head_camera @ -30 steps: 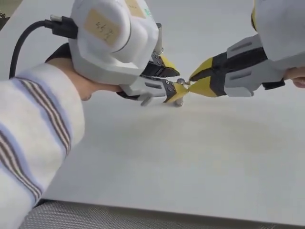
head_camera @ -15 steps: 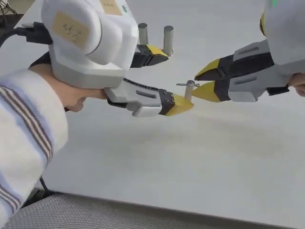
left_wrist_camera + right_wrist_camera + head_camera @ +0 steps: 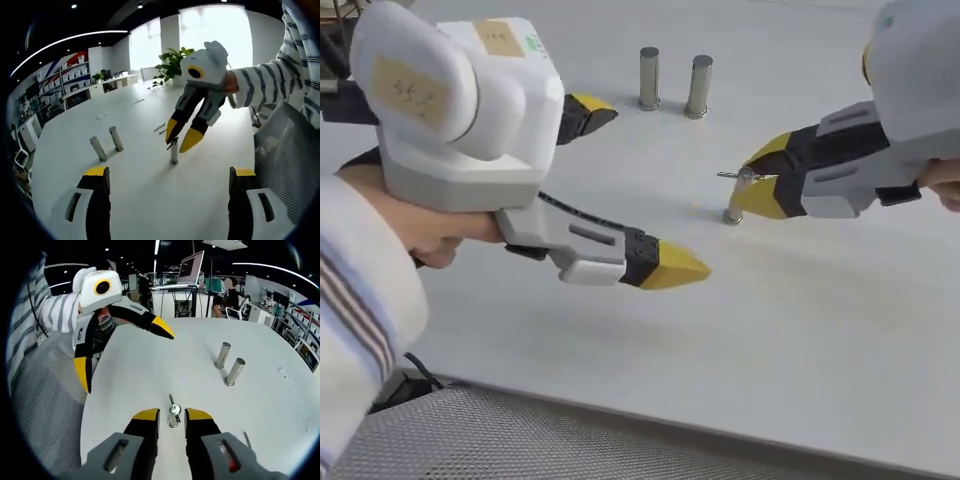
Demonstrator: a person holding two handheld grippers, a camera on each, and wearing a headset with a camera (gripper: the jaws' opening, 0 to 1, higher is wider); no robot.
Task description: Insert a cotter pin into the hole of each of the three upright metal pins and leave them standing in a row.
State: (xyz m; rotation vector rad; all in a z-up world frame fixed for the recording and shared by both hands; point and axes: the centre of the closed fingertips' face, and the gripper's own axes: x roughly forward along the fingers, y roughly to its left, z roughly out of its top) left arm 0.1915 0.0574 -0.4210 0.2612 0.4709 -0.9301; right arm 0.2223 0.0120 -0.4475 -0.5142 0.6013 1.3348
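Progress: one upright grey metal pin stood mid-desk, thin wire cotter pin through it. Right hand-held gripper flanked it, jaws slightly parted. Two bare pins at eleven o'clock lacked theirs. Left hand-held gripper gaped wide, empty.

The worktop is white, matte and wide. The grey mesh of a chair lies along its near edge at 6 o'clock in the head view. In the left gripper view, bright windows stand at 12 o'clock with a potted plant before them. Shelving with bins runs at 10 o'clock under a curved light strip. In the right gripper view, a monitor stands at 12 o'clock beneath ceiling spotlights.
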